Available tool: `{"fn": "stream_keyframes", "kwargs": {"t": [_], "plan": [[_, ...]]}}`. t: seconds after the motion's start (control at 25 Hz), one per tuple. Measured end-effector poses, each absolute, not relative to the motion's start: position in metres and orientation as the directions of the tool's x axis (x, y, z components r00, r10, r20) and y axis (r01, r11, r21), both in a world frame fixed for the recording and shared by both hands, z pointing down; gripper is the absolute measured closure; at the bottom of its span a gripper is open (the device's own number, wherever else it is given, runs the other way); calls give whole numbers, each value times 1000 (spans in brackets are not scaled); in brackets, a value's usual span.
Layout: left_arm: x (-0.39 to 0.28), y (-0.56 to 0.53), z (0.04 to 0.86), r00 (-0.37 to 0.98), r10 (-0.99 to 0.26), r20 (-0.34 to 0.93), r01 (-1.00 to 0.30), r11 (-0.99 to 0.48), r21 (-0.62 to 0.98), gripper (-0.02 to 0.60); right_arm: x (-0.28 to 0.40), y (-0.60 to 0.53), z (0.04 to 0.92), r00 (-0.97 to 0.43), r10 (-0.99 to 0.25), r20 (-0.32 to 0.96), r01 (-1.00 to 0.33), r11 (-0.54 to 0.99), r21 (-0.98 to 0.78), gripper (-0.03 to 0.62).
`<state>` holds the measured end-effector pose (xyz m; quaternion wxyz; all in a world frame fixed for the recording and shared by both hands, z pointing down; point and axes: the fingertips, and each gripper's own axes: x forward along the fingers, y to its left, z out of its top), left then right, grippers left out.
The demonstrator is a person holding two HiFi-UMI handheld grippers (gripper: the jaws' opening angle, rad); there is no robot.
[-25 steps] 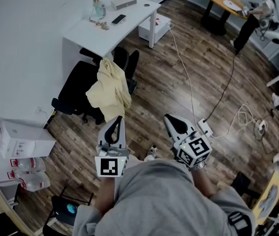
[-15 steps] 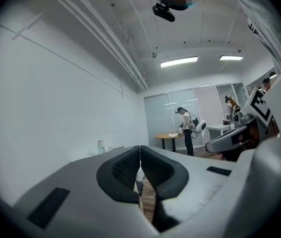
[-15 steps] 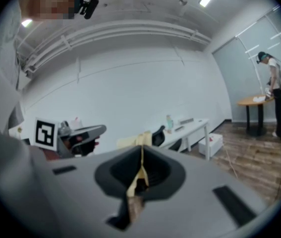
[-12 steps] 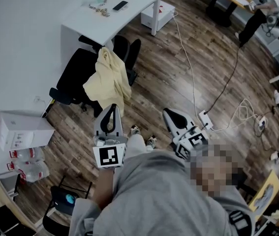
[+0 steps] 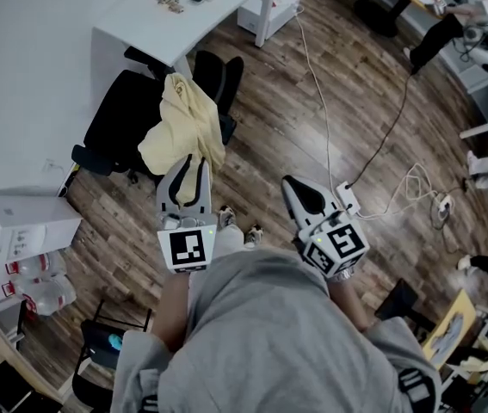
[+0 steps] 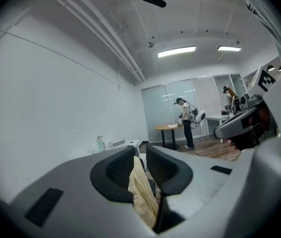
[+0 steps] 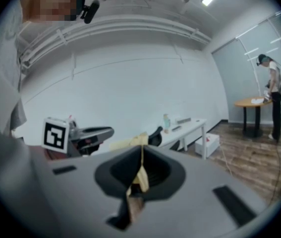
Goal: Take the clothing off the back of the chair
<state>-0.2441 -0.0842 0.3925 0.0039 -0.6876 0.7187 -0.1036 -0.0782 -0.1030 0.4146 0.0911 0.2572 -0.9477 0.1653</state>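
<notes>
The person has moved closer to the black chair (image 5: 110,127), and the left tool (image 5: 187,169) has just been opening, its jaws now partly apart and empty. The right tool (image 5: 293,188) is closed on nothing. The yellow garment (image 5: 183,123) drapes the chair back just ahead; this looks like the approach, and next the left tool needs to close on a fold.

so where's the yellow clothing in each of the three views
head view: the yellow clothing is upper left, draped on the black chair.
left gripper view: low centre.
right gripper view: centre, a little below the middle.
shared landmark: the white desk, just beyond the clothing in all three.
</notes>
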Motion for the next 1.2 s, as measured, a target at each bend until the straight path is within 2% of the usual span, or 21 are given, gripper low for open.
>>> {"fn": "stream_keyframes", "kwargs": {"t": [0.44,0.6,0.76,1.04,1.2], "plan": [[-256,-121,409,24,-967,254,-958,-95,-272,411,-100,-115,413,-826,-496,266,-558,782,-276,560],[-257,-130,409,80,-949,305,-940,-173,-293,360,-99,-121,416,-808,-520,277,-586,758,-287,560],[-263,-138,416,111,-929,353,-919,-231,-320,359,-103,-127,420,-795,-542,274,-605,741,-291,560],[-261,-146,451,212,-826,522,-842,-426,-331,354,-126,-131,420,-791,-551,267,-611,736,-292,560],[-263,-150,460,219,-782,583,-806,-482,-343,354,-136,-135,422,-793,-544,274,-608,738,-293,560]]}}
